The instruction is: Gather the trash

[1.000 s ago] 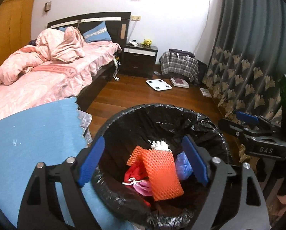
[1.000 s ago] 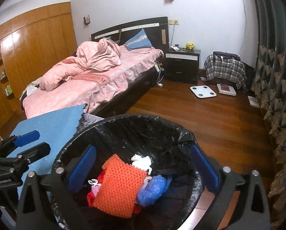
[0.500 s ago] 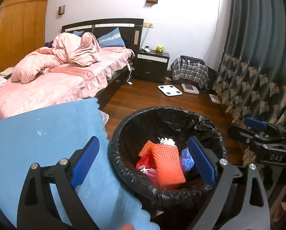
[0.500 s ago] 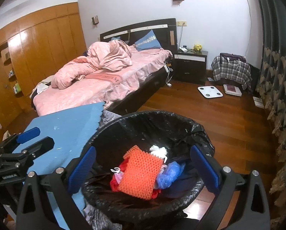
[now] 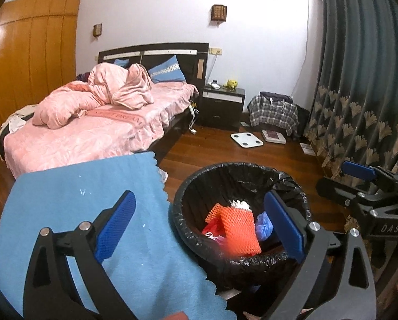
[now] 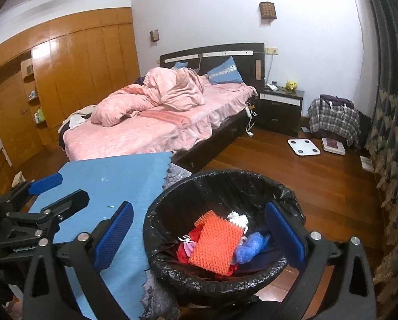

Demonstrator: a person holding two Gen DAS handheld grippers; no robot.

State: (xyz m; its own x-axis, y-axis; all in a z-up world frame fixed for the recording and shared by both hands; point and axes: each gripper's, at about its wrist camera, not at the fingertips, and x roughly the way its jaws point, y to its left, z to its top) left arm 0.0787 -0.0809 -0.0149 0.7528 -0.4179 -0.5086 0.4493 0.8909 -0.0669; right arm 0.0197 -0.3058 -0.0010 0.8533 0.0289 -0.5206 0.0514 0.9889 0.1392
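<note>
A round bin with a black liner (image 5: 190,194) (image 6: 158,210) stands on the wood floor beside a blue-covered table. Inside lie an orange foam net (image 5: 239,229) (image 6: 215,245), a blue bag scrap (image 5: 263,226) (image 6: 248,246), white crumpled paper (image 5: 239,204) (image 6: 237,217) and red and pink wrappers (image 6: 188,248). My left gripper (image 5: 199,229) is open and empty, above and in front of the bin's left rim. My right gripper (image 6: 199,237) is open and empty above the bin; it also shows in the left wrist view (image 5: 359,176).
The blue cloth (image 5: 78,194) (image 6: 118,178) covers the table left of the bin. A pink bed (image 5: 92,128), a dark nightstand (image 5: 223,106), a white scale (image 5: 247,140) and a plaid bag (image 5: 273,114) lie beyond. A patterned curtain (image 5: 359,93) hangs at the right.
Both grippers have pulled back and risen from the bin, so it looks smaller and lower. More of the blue cloth shows. Both stayed open.
</note>
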